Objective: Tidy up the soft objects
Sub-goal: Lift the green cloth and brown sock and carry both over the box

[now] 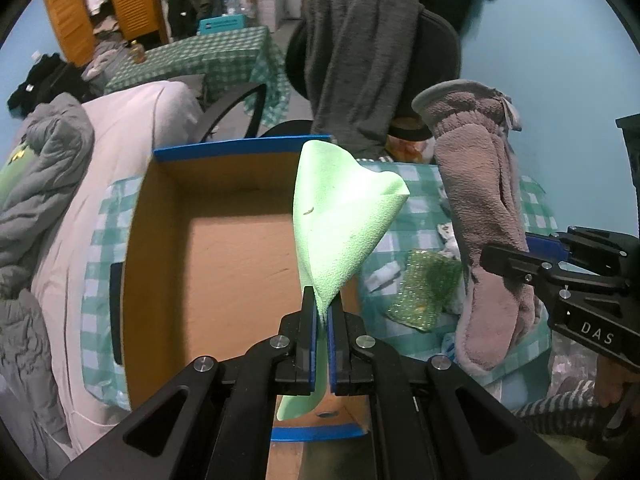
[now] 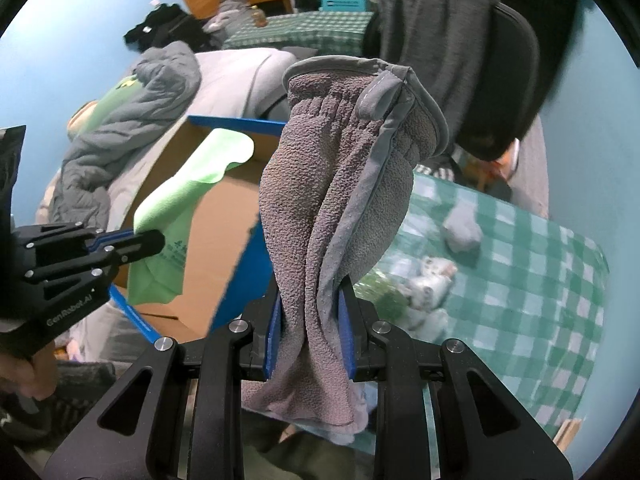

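Left claw (image 1: 322, 300) pinches a green cloth (image 1: 340, 216) above the box (image 1: 240, 240); right claw (image 2: 310, 320) grips a grey mitt (image 2: 340, 200). Both hang over the checked desk (image 2: 520, 280).

Checkered table (image 1: 416, 184), cardboard box (image 1: 240, 256) atop

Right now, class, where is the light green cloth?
In the left wrist view the green cloth is pinched in the left gripper, held above the open cardboard box, left of the grey mitt.
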A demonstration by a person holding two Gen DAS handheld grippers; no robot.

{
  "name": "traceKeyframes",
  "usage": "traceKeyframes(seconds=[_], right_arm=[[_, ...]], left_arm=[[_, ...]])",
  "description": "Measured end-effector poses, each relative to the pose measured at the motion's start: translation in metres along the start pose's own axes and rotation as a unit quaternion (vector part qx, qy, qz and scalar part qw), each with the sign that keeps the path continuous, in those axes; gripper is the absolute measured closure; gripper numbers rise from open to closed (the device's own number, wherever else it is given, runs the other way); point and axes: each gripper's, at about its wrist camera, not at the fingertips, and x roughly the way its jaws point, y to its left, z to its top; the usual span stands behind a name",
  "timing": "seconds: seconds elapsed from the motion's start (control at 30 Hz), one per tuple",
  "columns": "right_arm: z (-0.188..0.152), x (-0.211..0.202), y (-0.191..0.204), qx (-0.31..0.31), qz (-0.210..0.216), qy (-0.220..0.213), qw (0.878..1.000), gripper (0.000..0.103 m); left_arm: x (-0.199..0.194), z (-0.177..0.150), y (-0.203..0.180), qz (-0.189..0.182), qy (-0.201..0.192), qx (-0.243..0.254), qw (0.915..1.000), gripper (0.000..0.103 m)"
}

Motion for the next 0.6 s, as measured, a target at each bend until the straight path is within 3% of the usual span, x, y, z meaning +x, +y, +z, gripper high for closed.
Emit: traceKeyframes(seconds=[0.6], right_arm=[[0.035, 0.041, 0.077, -0.06, 0.036, 0.016, 0.997, 0.08]], left_arm=[[0.001, -0.014, 0.079, 0.032, 0.004, -0.062, 0.9975, 0.099]])
